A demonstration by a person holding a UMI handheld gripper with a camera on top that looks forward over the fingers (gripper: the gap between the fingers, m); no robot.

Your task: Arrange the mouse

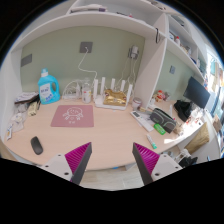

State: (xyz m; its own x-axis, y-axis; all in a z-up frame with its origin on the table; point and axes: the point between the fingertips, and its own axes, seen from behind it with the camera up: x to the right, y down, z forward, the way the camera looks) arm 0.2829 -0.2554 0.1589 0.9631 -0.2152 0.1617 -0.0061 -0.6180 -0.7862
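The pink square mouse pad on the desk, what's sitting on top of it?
Nothing rests on the pink square mouse pad, only a pale printed design. The small black mouse lies apart on the wooden desk, nearer the open fingers. What's beneath the pad is hidden.

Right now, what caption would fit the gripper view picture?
Open tongs hover over the desk, with the black mouse ahead beside a pink mouse pad.
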